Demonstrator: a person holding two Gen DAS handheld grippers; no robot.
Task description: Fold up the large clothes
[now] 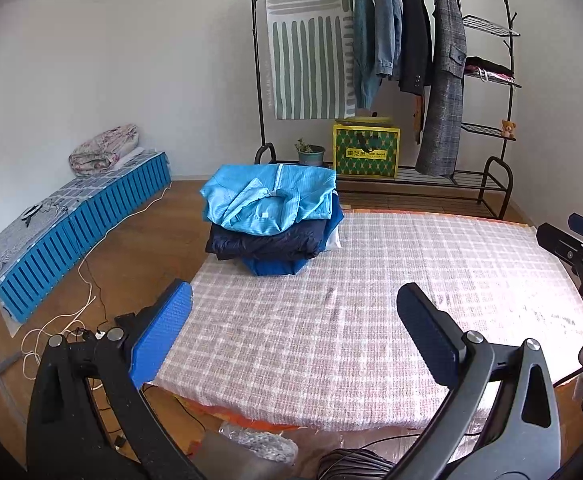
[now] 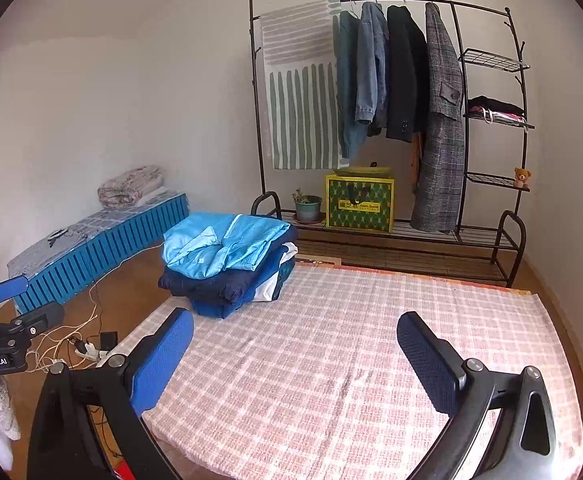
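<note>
A stack of folded clothes (image 1: 272, 220) (image 2: 227, 260) sits at the far left corner of the pink checked mat (image 1: 371, 300) (image 2: 351, 360). A light blue jacket lies on top, with dark navy and blue garments under it. My left gripper (image 1: 293, 322) hovers open above the mat's near edge, nothing between its fingers. My right gripper (image 2: 295, 350) is likewise open and empty over the mat. The right gripper shows at the right edge of the left wrist view (image 1: 579, 248); the left one shows at the left edge of the right wrist view (image 2: 11, 312).
A black clothes rack (image 1: 383, 80) (image 2: 391, 120) with hanging coats, a striped cloth, a green-yellow box (image 1: 366, 151) and a plant pot stands behind the mat. A low blue mattress (image 1: 79, 224) lies along the left wall. Cables and a power strip (image 2: 87, 350) lie on the wooden floor at left.
</note>
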